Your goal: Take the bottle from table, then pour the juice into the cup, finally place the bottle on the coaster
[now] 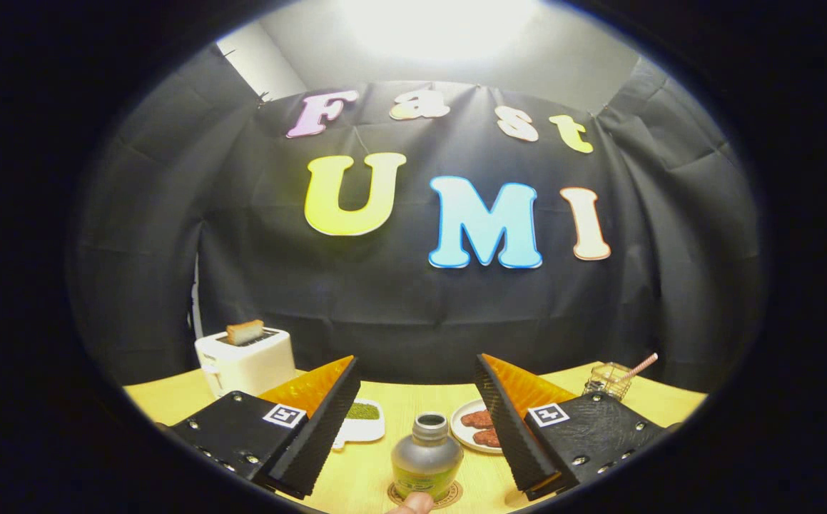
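Bottle [427, 457], round, grey and uncapped, stands on a flat round coaster [456, 495] on the yellow table [413, 407], between the gripper [417, 371] fingers, which are wide apart and touch nothing. Beyond them lie a plate [462, 420], a small dish [364, 422], a white toaster [245, 360] and a glass cup [609, 380].

Bright overhead glare washes out ceiling, booth dim below, fisheye bends edges, focus sharp w/ no blur.
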### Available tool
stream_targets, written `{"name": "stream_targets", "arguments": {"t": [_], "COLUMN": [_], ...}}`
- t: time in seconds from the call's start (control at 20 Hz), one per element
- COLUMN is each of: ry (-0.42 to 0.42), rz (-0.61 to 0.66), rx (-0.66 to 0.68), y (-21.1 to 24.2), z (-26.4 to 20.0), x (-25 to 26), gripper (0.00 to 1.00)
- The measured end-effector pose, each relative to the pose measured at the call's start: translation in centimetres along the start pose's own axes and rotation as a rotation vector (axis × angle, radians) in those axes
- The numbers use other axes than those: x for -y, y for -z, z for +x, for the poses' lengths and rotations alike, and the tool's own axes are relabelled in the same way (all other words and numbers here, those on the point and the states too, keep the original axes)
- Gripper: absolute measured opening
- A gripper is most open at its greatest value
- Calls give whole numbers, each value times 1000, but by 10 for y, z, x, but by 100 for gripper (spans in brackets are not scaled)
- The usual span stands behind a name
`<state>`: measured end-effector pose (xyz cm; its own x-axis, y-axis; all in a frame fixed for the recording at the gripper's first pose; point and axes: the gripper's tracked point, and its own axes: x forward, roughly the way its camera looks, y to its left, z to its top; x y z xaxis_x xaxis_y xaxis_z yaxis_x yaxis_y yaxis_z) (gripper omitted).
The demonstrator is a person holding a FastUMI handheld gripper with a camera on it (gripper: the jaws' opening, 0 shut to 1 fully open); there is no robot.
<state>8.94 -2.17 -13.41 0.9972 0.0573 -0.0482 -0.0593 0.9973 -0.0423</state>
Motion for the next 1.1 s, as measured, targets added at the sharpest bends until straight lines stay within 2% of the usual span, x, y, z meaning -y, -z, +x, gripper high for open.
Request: {"name": "stream_targets", "arguments": {"t": [0.15, 0.3, 0.4, 0.7, 0.9, 1.1], "ry": [46, -12, -13, -7, -35, -28], "rz": [-43, -10, -33, -18, 8, 5], "rx": [-45, 13, 20, 37, 55, 52], "y": [-50, -101, -120, -158, -169, -170], "z": [-15, -27, -39, -63, -70, -72], "x": [13, -1, 4, 27, 40, 63], "gripper": [98, 98, 97, 96, 96, 96]}}
